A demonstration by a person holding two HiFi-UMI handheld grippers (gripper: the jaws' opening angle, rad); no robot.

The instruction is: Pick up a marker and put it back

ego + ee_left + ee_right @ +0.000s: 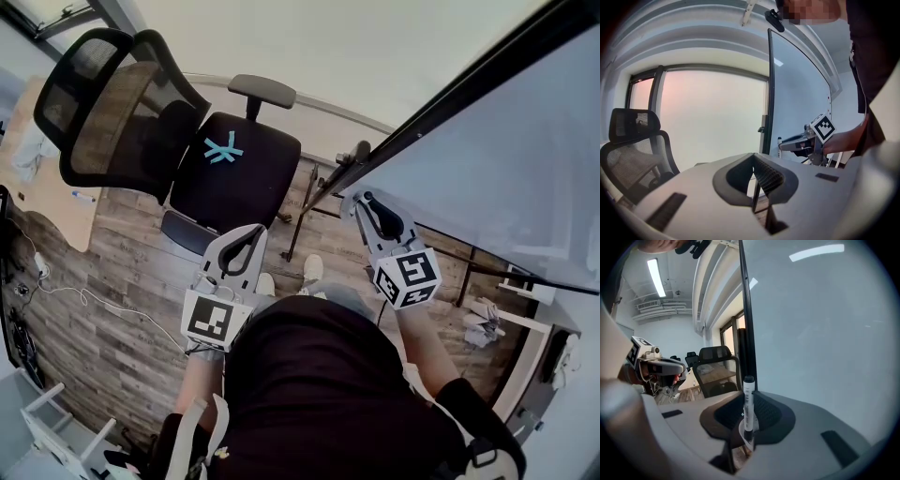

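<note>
Grips white marker (pixel 748 397) upright in right gripper (pixel 749 417), just beside whiteboard (pixel 815 333) edge; holds left gripper (pixel 754 161) closed, empty, farther from whiteboard.

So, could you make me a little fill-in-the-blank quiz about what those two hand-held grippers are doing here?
1. The right gripper has its jaws closed on an upright white ____.
2. The left gripper has its jaws together and holds ____.
3. The office chair ahead of the person has a ____ seat with a light blue mark.
4. The thing the right gripper holds stands close by the dark edge of a large ____.

Missing words: marker; nothing; black; whiteboard.
</note>
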